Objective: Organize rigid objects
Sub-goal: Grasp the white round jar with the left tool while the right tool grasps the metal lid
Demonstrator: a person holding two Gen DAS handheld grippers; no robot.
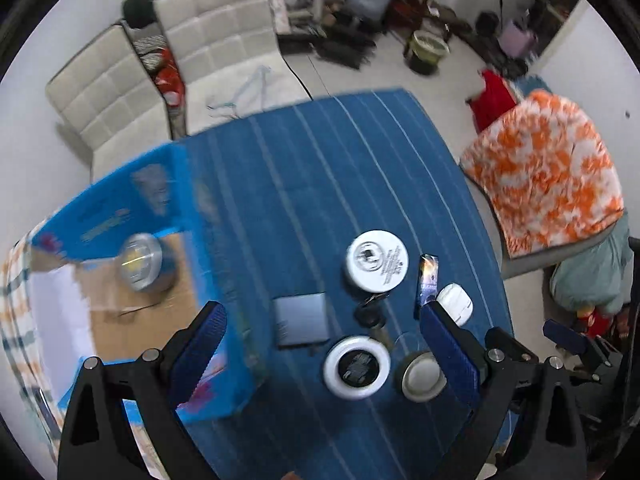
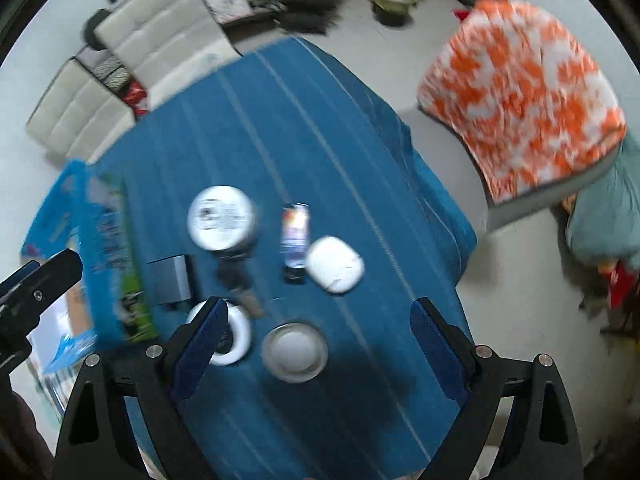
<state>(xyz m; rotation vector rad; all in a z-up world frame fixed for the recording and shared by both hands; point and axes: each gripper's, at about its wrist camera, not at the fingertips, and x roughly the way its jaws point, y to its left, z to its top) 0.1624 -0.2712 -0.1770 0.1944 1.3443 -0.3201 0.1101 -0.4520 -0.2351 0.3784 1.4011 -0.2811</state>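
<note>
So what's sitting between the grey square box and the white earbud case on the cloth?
In the left wrist view, a dark key bunch lies between the grey square box and the white earbud case, with an upright printed pack just beside the case.

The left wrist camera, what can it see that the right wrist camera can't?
Only the left wrist view looks down into the blue cardboard box, where a round silver tin lies on the bottom. Only the right wrist view shows the white oval case whole; in the left view a finger partly hides it. Both show the blue striped cloth, the white round tub, the grey square box, the white ring, the metal lid and the orange blanket. Both grippers are open, holding nothing.
</note>
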